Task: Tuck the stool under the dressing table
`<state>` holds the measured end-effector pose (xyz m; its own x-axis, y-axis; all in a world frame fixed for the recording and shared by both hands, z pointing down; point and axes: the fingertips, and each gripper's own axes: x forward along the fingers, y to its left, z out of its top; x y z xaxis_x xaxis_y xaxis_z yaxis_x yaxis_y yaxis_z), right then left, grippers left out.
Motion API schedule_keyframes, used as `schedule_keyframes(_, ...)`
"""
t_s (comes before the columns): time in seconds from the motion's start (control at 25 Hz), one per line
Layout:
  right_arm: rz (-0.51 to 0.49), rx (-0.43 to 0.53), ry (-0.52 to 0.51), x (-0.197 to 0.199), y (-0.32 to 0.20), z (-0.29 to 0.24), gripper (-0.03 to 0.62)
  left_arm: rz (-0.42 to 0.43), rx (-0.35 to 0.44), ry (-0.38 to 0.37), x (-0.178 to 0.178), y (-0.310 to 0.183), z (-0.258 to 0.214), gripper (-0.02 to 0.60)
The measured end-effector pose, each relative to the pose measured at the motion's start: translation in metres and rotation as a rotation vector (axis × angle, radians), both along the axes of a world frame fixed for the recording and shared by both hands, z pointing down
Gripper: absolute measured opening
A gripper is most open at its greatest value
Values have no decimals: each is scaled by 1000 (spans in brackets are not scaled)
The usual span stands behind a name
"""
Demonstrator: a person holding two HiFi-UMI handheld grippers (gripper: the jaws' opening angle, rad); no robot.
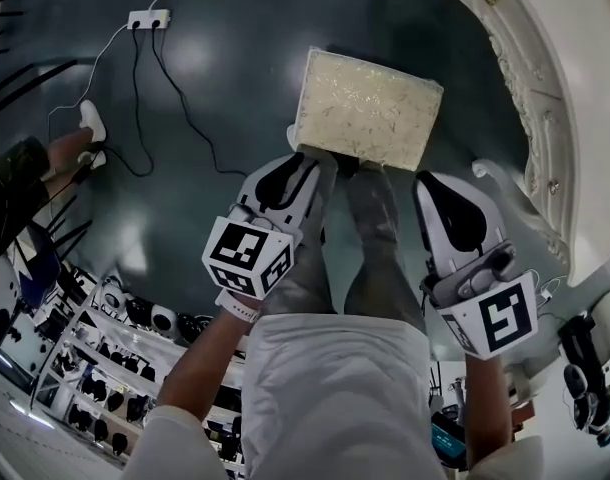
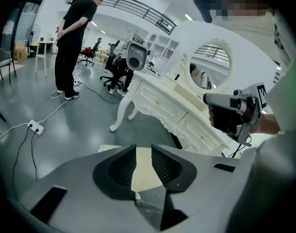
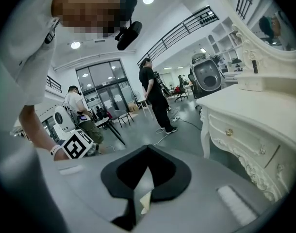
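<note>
The rectangular, cream-patterned stool (image 1: 368, 108) stands near the carved white dressing table (image 1: 545, 98). Angled downward, the left hand-held gripper (image 2: 144, 165) gapes slightly, empty; the right hand-held gripper (image 3: 148, 152) is closed, empty.

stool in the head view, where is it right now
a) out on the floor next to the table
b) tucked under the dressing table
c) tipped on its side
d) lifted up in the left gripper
a: the stool stands cushion up on the dark floor, with bare floor showing between it and the edge of the dressing table.
</note>
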<state>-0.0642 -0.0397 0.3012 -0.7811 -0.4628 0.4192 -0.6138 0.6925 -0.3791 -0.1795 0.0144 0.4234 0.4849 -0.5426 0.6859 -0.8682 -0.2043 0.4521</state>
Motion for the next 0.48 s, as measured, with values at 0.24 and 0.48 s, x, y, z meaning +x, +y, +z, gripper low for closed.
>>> schedule_keyframes(0.24,9,-45,27,-2,6,29,10,8,-68,28,0,0,56,131)
schedule_keyframes(0.48,9,-52,32,-9,5,41,11,26,-79,35,-4,1,100,159)
